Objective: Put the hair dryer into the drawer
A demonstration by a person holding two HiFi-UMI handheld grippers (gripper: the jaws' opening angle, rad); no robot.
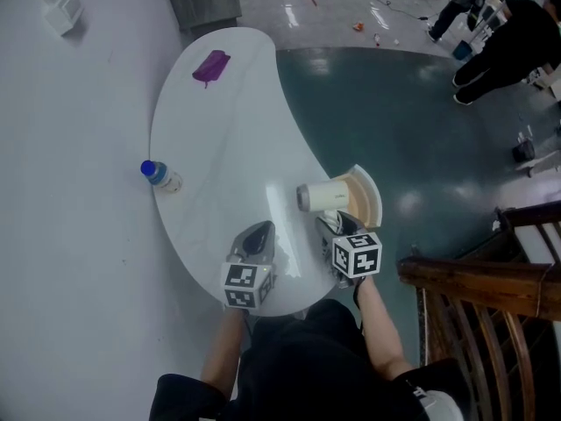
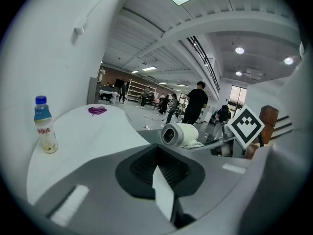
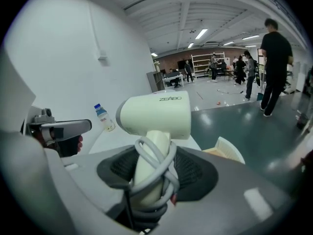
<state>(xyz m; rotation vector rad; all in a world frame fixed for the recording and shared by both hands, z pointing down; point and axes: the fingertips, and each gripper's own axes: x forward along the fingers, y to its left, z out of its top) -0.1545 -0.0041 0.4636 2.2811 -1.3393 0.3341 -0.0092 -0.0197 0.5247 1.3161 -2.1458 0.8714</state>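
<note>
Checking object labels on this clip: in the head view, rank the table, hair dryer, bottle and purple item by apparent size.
1. table
2. hair dryer
3. bottle and purple item: about alike; the purple item lies farther off, so unranked.

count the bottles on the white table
1. The blue-capped bottle stands upright at the table's left edge, beside the wall. The table's near end is partly covered, so another could be hidden there.

Open workshop hall: shelving racks (image 3: 208,62), glossy floor (image 1: 394,130).
</note>
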